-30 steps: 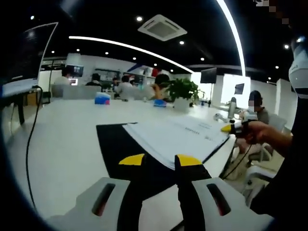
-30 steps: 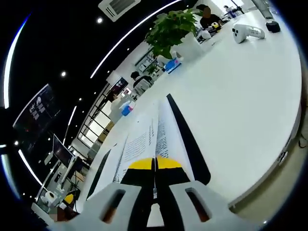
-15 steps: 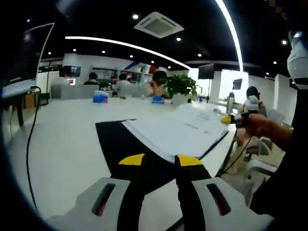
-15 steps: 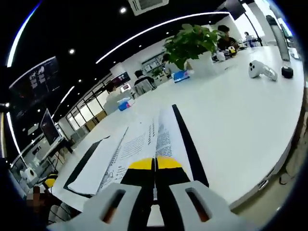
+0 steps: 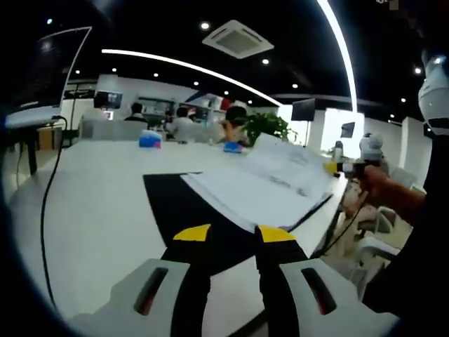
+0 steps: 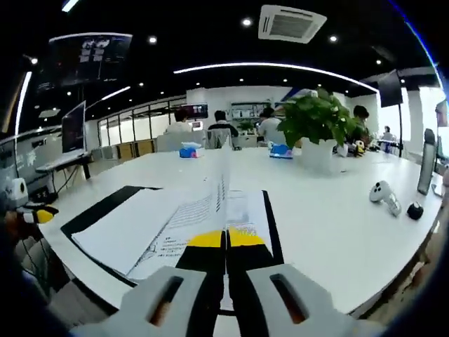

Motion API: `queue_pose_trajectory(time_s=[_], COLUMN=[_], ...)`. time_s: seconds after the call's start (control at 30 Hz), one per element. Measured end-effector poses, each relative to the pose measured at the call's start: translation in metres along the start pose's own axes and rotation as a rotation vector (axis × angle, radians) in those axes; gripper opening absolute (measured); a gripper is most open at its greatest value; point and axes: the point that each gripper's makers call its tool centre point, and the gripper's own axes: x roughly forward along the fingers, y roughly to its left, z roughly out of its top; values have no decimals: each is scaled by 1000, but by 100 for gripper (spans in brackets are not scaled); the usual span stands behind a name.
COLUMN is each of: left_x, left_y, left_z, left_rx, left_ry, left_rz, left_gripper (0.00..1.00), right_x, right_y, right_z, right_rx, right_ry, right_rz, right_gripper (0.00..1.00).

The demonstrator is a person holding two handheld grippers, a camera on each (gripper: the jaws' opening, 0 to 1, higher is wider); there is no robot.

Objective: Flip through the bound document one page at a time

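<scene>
Since a second ago, right gripper (image 6: 226, 239) had lifted a page (image 5: 287, 160) off the document (image 6: 161, 223), jaws pinched on its edge. Left gripper (image 5: 233, 233) hovered open near the desk (image 5: 91, 203) edge. Best: carry the sheet over slowly, checking one page only.

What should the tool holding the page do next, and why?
Probably carry the page on across toward the left side of the bound document and lay it down. The right tool is shut on the page's edge, and the sheet stands lifted above the open pages, only partway over. The left tool waits open, near the black mat.
</scene>
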Motion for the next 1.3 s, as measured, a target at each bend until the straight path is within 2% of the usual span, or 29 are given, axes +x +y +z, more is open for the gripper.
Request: queue_pose_trajectory(time_s=[0.2, 0.37, 0.47, 0.67, 0.9, 1.07, 1.3], left_x=[-3, -4, -2, 0, 3, 3, -4], left_y=[9, 10, 10, 6, 3, 1, 4], left_z=[-4, -4, -6, 0, -5, 2, -1], left_rx=[-4, -8, 47, 30, 30, 40, 27], left_ry=[9, 12, 42, 19, 44, 33, 28], left_rz=[26, 25, 37, 15, -5, -11, 6], left_gripper=[26, 26, 26, 26, 24, 25, 25], right_x=[-2, -5, -4, -2, 0, 4, 8], right_y=[16, 30, 42, 72, 118, 144, 183], right_z=[15, 25, 31, 44, 57, 57, 50], right_rx=[-163, -218, -202, -218, -278, -253, -248], right_ry=[-47, -90, -113, -154, -201, -205, -183], right_rz=[-8, 1, 35, 101, 187, 264, 362], right_gripper=[1, 1, 1, 1, 1, 1, 2])
